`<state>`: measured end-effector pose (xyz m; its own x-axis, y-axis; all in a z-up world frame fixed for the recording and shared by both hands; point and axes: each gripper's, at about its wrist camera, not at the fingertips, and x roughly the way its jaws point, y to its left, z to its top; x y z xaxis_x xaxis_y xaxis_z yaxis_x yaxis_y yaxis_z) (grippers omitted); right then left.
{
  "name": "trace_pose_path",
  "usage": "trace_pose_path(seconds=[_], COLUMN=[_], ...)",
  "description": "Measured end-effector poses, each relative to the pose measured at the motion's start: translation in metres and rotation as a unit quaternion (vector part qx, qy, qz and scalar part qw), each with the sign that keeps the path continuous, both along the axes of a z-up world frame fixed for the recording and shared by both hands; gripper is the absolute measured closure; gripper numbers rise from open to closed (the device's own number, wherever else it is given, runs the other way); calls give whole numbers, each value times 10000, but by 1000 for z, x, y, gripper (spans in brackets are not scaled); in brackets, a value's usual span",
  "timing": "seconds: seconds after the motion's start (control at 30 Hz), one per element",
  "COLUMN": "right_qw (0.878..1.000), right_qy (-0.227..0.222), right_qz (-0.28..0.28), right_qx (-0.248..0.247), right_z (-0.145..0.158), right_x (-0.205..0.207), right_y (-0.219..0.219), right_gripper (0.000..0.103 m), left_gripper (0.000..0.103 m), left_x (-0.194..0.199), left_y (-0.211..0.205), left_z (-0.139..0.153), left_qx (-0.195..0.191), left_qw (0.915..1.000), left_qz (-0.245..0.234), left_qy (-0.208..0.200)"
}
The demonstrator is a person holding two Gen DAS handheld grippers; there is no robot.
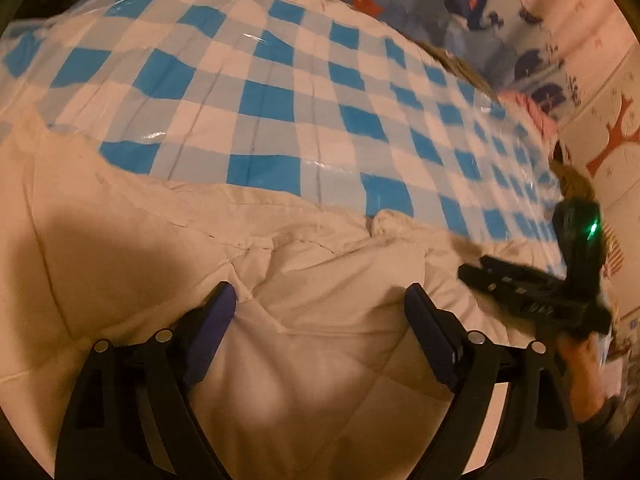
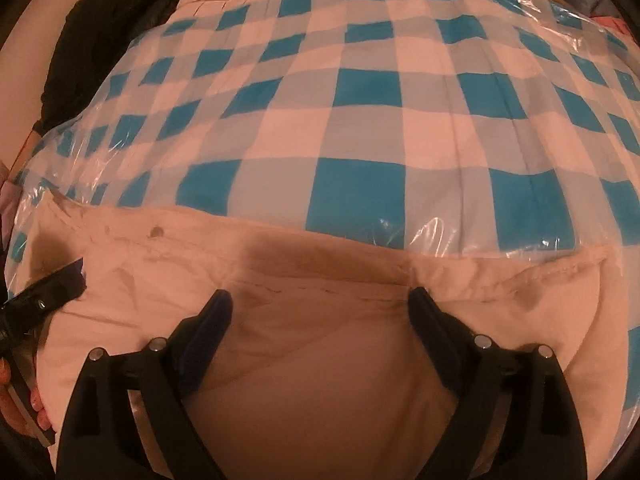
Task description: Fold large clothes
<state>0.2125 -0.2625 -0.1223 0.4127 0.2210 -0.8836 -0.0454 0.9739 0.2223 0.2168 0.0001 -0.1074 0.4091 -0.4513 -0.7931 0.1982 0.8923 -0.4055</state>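
A large cream quilted garment [image 1: 320,288] lies spread over a blue-and-white checked plastic sheet [image 1: 280,92]. My left gripper [image 1: 320,304] is open, its jaws wide apart just above the cream cloth, holding nothing. The right gripper [image 1: 532,292] shows at the right of the left wrist view, held in a hand. In the right wrist view my right gripper [image 2: 320,304] is open over the cream garment [image 2: 320,360], close to its stitched far edge, with the checked sheet [image 2: 360,120] beyond. The left gripper [image 2: 44,296] shows at the left edge there.
A patterned blue and pink bedcover or wall hanging [image 1: 500,28] lies beyond the sheet. Pink cloth [image 1: 528,112] sits at the far right. A dark garment [image 2: 112,32] lies at the sheet's far left. A wall with a red tree decal [image 1: 616,136] is to the right.
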Motion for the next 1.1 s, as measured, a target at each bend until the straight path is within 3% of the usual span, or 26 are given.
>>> trace_pose_path(seconds=[0.1, 0.2, 0.27, 0.3, 0.37, 0.47, 0.57, 0.63, 0.7, 0.8, 0.87, 0.9, 0.97, 1.0, 1.1], right_qw=[9982, 9946, 9947, 9953, 9940, 9941, 9964, 9938, 9902, 9852, 9829, 9834, 9876, 9830, 9861], right_qy=[-525, -922, -751, -619, -860, -830, -495, -684, -1244, -1701, -1795, -1772, -1549, -1814, -1640], right_qz=[-224, -480, -690, -731, -665, -644, -537, -676, -490, -185, -123, -184, -187, -247, -220], right_qx=[200, -43, -117, -111, -78, -281, -435, -552, -402, 59, 404, 340, 192, 94, -144], right_z=[44, 64, 43, 27, 6, 6, 13, 38, 71, 93, 83, 73, 15, 12, 20], right_x=[-40, -75, -85, -85, -91, -89, -82, -99, -134, -166, -172, -170, -163, -170, -166], right_y=[-24, -47, -69, -77, -82, -79, -77, -74, -60, -38, -26, -22, -18, -16, -9], right_gripper=[16, 15, 14, 14, 11, 11, 11, 11, 11, 11, 9, 7, 7, 7, 7], left_gripper=[21, 15, 15, 15, 15, 12, 12, 12, 12, 12, 12, 12, 12, 12, 11], left_x=[-15, -38, -41, -39, -40, -41, -44, -62, -91, -125, -131, -131, -125, -121, -126], left_y=[25, 48, 60, 67, 76, 59, 65, 84, 102, 117, 125, 128, 132, 129, 111], left_z=[27, 47, 37, 24, 3, 0, 7, 25, 45, 55, 42, 34, 13, 5, 3], left_qx=[-375, -235, -80, -246, -681, -164, -221, -521, -794, -770, -770, -786, -782, -815, -105], left_qw=[9991, 9986, 9982, 9981, 9952, 9972, 9968, 9918, 9841, 9782, 9786, 9790, 9807, 9832, 9874], left_qz=[166, 305, 469, 513, 597, 494, 568, 999, 1311, 1522, 1626, 1672, 1690, 1536, 1371], left_qy=[74, -349, -374, -256, -367, -545, -523, -598, -897, -1184, -995, -861, -595, -555, -784])
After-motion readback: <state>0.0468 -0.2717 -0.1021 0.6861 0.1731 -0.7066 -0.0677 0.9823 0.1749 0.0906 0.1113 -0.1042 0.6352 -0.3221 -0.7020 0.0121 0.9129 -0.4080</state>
